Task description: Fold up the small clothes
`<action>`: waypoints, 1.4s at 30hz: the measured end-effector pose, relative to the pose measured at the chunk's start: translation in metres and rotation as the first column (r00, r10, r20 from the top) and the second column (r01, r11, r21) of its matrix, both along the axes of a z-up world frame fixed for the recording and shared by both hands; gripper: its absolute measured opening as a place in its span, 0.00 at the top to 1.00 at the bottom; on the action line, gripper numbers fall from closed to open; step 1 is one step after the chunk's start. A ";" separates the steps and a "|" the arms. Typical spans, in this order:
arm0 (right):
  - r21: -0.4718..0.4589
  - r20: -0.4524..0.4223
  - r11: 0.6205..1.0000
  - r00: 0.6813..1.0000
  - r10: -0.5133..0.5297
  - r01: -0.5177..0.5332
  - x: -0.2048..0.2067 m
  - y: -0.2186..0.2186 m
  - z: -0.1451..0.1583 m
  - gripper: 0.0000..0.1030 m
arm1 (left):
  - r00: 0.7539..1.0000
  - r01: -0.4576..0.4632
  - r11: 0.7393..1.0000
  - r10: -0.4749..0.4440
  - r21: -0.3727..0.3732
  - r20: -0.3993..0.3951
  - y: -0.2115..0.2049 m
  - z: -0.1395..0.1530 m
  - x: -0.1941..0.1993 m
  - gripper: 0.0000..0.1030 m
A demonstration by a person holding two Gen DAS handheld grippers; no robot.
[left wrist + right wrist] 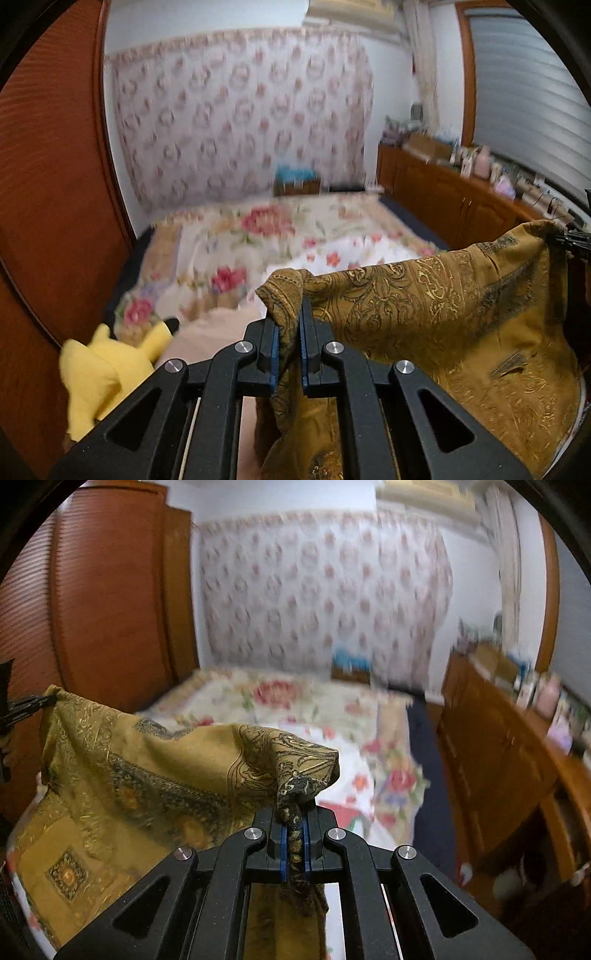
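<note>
Stretching between both grippers, the mustard patterned cloth [436,295] is held above the floral bed [229,236]. One corner is pinched by the left gripper [289,321], another by the right gripper [294,808], seen at three o'clock, so a flat fold can likely be laid.

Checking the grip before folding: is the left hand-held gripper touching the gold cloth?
Touching. The left wrist view shows the left hand-held gripper shut on the gold cloth.

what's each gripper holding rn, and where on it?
Both hold the mustard patterned cloth: left gripper and right gripper each shut on one end of its top edge.
</note>
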State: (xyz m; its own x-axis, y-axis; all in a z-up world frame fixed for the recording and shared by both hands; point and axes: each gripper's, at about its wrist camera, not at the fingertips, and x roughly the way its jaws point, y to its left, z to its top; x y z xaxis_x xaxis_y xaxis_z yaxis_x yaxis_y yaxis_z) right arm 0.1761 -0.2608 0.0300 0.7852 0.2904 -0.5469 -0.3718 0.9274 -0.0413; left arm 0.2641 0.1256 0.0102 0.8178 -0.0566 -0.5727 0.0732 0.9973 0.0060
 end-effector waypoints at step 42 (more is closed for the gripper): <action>0.002 -0.284 0.983 0.943 -0.174 0.181 -0.024 -0.051 -0.074 0.58 | 0.979 -0.028 0.999 0.021 -0.031 -0.201 0.011 -0.081 -0.048 0.32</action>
